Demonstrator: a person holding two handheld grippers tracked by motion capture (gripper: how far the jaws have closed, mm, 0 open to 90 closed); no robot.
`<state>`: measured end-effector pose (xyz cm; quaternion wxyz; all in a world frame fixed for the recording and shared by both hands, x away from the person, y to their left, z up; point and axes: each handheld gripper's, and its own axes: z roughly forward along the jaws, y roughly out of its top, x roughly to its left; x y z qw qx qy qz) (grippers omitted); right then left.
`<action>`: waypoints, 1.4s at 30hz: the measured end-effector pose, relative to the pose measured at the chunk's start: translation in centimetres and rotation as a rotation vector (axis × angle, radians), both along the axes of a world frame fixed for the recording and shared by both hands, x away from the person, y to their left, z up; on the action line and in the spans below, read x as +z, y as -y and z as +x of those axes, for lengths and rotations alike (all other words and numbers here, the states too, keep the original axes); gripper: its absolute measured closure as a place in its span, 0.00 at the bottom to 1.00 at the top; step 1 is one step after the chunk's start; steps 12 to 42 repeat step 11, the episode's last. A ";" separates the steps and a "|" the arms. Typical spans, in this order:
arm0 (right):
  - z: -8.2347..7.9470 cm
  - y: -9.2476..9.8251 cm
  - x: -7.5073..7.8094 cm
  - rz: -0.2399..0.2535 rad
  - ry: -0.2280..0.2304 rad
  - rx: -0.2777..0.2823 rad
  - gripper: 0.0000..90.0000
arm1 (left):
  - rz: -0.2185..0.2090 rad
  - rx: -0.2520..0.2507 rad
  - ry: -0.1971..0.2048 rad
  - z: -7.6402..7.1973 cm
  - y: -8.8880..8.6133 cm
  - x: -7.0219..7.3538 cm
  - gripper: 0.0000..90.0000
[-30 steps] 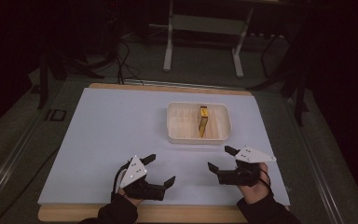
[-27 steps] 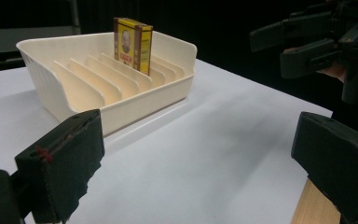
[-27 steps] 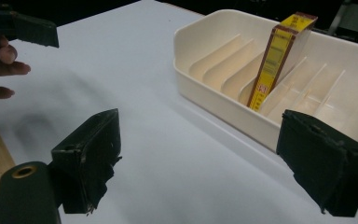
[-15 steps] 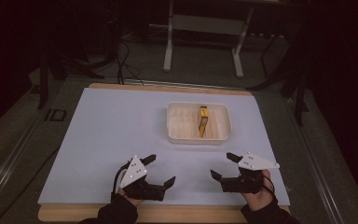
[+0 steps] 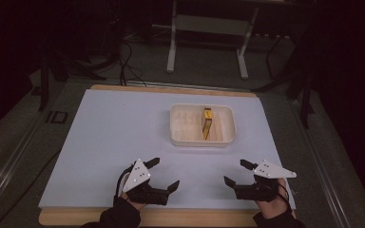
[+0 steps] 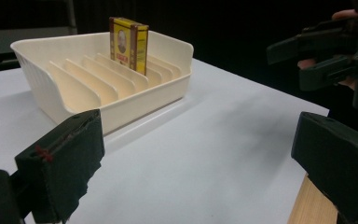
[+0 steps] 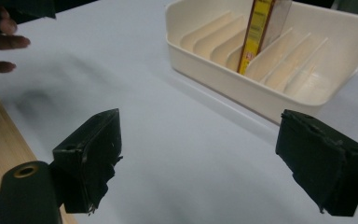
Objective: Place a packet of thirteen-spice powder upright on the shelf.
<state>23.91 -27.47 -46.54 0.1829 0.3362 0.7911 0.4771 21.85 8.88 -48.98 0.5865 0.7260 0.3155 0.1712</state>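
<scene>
Your left claw (image 5: 164, 175) sits at about seven o'clock on the counter (image 5: 114, 137), low over the pale sheet near the wooden front edge. Its jaws stand wide apart with nothing between them. In the left gripper view the two black pads (image 6: 63, 170) frame bare counter, with the rack at eleven o'clock beyond them.

The cream slotted tray (image 5: 180, 126) rests right of centre, at roughly one o'clock from the middle of the counter, well apart from both hands. A yellow and red carton (image 5: 207, 122) stands upright on its edge in one of the slots toward the tray's right half, leaning on a divider. The remaining slots look empty. From the left gripper view the carton (image 6: 128, 43) rises clearly above the tray rim (image 6: 98, 112), so there is free face to pinch.

Your right claw (image 5: 234, 173) rests at about five o'clock, also spread wide and holding nothing. Through it, the tray wall (image 7: 223, 81) lies at one o'clock and the carton (image 7: 256, 32) at twelve.

I judge this to be a resting pose with both hands parked away from the tray. If the carton is to be lifted, the right claw is the nearer: bring it forward over the rim, line the jaws across the carton's thin sides, then close gently and pull straight up to clear the dividers.
</scene>
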 end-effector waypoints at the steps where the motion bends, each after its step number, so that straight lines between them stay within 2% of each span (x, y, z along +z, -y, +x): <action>1: 0.1 0.0 -0.1 0.006 0.000 -0.002 0.16 | 0.001 0.000 0.004 0.1 0.0 0.0 0.04; 7: 0.1 -0.1 0.0 0.012 0.013 -0.006 0.16 | 0.000 -0.005 0.003 0.2 -0.1 0.0 0.04; 42: 0.2 -0.1 0.0 0.008 0.015 -0.006 0.16 | 0.000 -0.005 0.002 0.1 -0.1 -0.1 0.04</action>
